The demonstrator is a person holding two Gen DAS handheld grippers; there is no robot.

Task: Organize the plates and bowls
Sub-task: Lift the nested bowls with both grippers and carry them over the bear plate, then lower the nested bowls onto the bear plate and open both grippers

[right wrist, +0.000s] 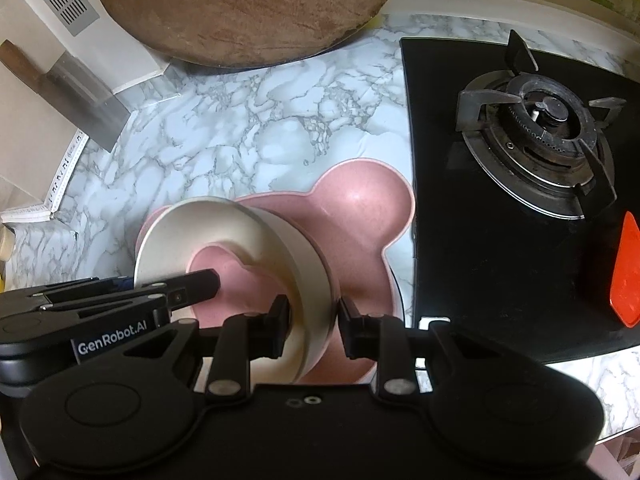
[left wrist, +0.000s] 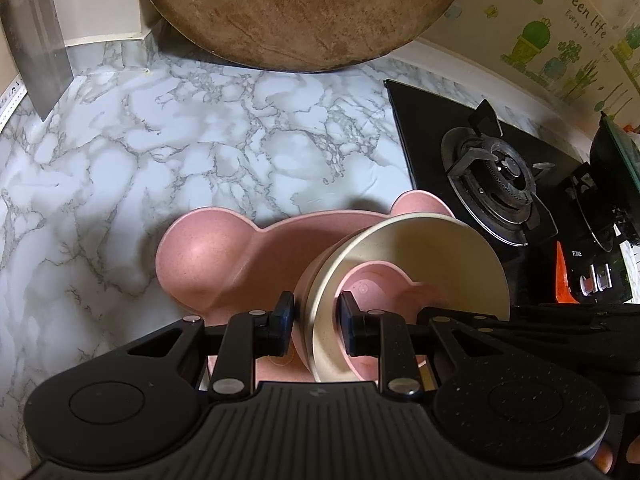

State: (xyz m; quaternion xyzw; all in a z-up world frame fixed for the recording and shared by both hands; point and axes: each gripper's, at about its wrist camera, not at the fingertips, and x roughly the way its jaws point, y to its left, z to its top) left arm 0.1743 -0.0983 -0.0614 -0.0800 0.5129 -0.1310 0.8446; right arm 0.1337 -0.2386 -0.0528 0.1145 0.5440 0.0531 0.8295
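Left gripper: jaws clamp cream bowl rim.
Right gripper: jaws straddle the same bowl's wall at 3 o'clock; contact unclear.
Pink plate: beneath bowl.

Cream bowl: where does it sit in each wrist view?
Left wrist: cream bowl lower centre-right, tilted, its rim between the left tool fingers.
Right wrist: cream bowl lower centre-left, its rim between the right tool fingers.
Shared landmark: pink bear-shaped plate beneath it.
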